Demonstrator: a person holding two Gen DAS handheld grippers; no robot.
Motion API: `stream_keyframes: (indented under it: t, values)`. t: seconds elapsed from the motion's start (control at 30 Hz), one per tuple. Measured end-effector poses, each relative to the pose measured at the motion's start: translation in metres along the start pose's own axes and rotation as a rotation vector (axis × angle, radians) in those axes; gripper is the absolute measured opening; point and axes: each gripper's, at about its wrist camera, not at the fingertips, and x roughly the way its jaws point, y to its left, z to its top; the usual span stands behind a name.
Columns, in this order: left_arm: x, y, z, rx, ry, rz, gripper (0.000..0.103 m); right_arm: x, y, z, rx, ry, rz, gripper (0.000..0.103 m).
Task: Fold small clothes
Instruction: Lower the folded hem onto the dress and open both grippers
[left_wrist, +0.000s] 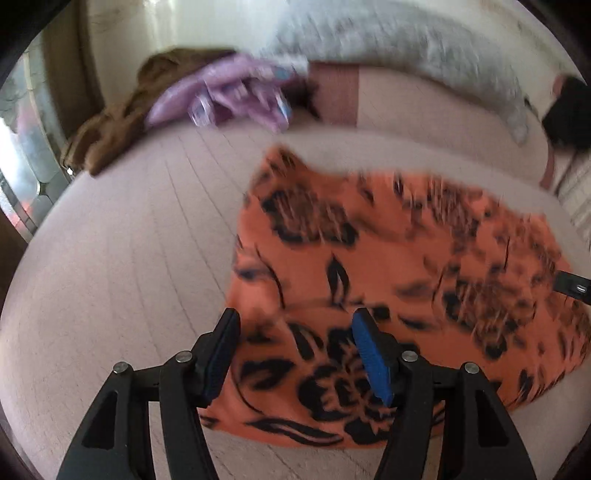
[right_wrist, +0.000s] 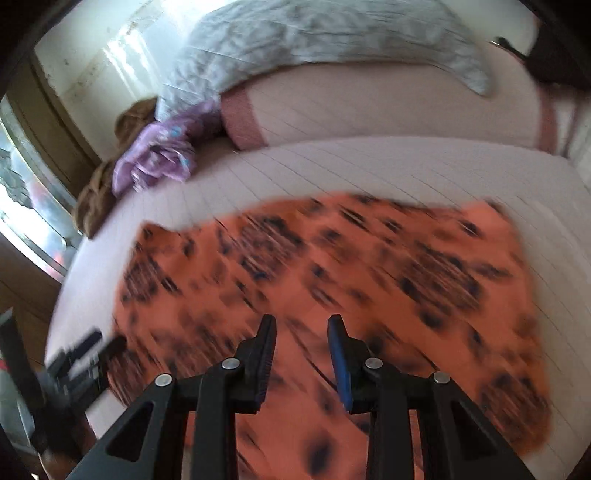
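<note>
**Spotter:** So where is the garment, and what are your jaws doing?

**Operator:** Flat on the pink bedspread (left_wrist: 122, 266), spread wide. It's an orange cloth with a black flower print (left_wrist: 388, 266), and I can't tell what kind of garment it is. My left gripper (left_wrist: 295, 332) hangs over its near left corner, jaws released, nothing pinched. My right gripper (right_wrist: 301, 338) hovers over the near middle, jaws parted more narrowly, also empty as far as I can see.

**Spotter:** Both pictures are smeared.

**Operator:** Yes, and that's my first worry. With this blur I could misjudge the hem and close on bedspread as well as cloth, dragging both up together.

**Spotter:** Anything else?

**Operator:** My left jaws straddle the cloth's edge, one finger off the fabric. If I bite there I may catch only a thin lip, and it could slip out mid-fold. I also judge that uneven grips would skew the fold line.

**Spotter:** And the clutter behind?

**Operator:** A purple garment (left_wrist: 229, 96) and a brown one (left_wrist: 110, 125) sit well apart, by the grey blanket (right_wrist: 314, 37). No trouble unless I fling the orange cloth far.
</note>
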Motion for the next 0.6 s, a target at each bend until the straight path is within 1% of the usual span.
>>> stream_keyframes:
  t: [0.03,0.1,0.13,0.17,0.23,0.27,0.3,0.37,0.4,0.43,0.47,0.5,0.53,0.6]
  values:
    - [0.004,-0.003,-0.004,0.024,0.017,0.026,0.066,-0.008,-0.011,-0.010,0.007,0.007,-0.011,0.036]
    - [0.002,-0.014,-0.011,0.102,-0.024,0.088,0.067,-0.004,-0.029,-0.030,0.028,0.061,-0.039,0.064]
    - [0.001,-0.017,-0.013,0.119,-0.025,0.099,0.067,0.007,-0.036,-0.041,0.036,0.123,-0.053,0.064]
    - [-0.003,-0.019,-0.018,0.131,-0.031,0.106,0.067,0.013,-0.043,-0.049,0.039,0.147,-0.046,0.064]
    - [-0.010,-0.019,-0.023,0.135,-0.035,0.102,0.067,0.003,-0.046,-0.054,0.040,0.090,-0.028,0.062]
    - [-0.015,-0.016,-0.027,0.128,-0.040,0.090,0.067,0.000,-0.047,-0.054,0.047,0.087,-0.028,0.060]
    - [-0.021,-0.012,-0.029,0.116,-0.049,0.079,0.067,-0.007,-0.050,-0.053,0.069,0.073,-0.027,0.056]
    - [-0.029,-0.004,-0.030,0.082,-0.065,0.065,0.067,-0.023,-0.061,-0.053,0.112,0.009,-0.017,0.054]
    - [-0.030,0.000,-0.029,0.060,-0.072,0.068,0.067,-0.029,-0.069,-0.053,0.134,-0.023,-0.032,0.050]
    - [-0.026,0.004,-0.026,0.040,-0.072,0.085,0.067,-0.030,-0.079,-0.054,0.158,-0.035,-0.053,0.049]
    - [-0.026,0.003,-0.029,0.027,-0.066,0.107,0.067,-0.028,-0.090,-0.056,0.185,-0.029,-0.072,0.045]
    - [-0.021,0.006,-0.028,0.011,-0.051,0.125,0.067,-0.019,-0.100,-0.060,0.205,-0.001,-0.093,0.034]
    - [-0.015,0.009,-0.028,-0.003,-0.027,0.118,0.067,-0.011,-0.108,-0.063,0.213,0.028,-0.102,0.031]
    - [-0.006,0.010,-0.030,-0.017,0.011,0.096,0.067,-0.014,-0.109,-0.066,0.183,0.009,-0.102,0.030]
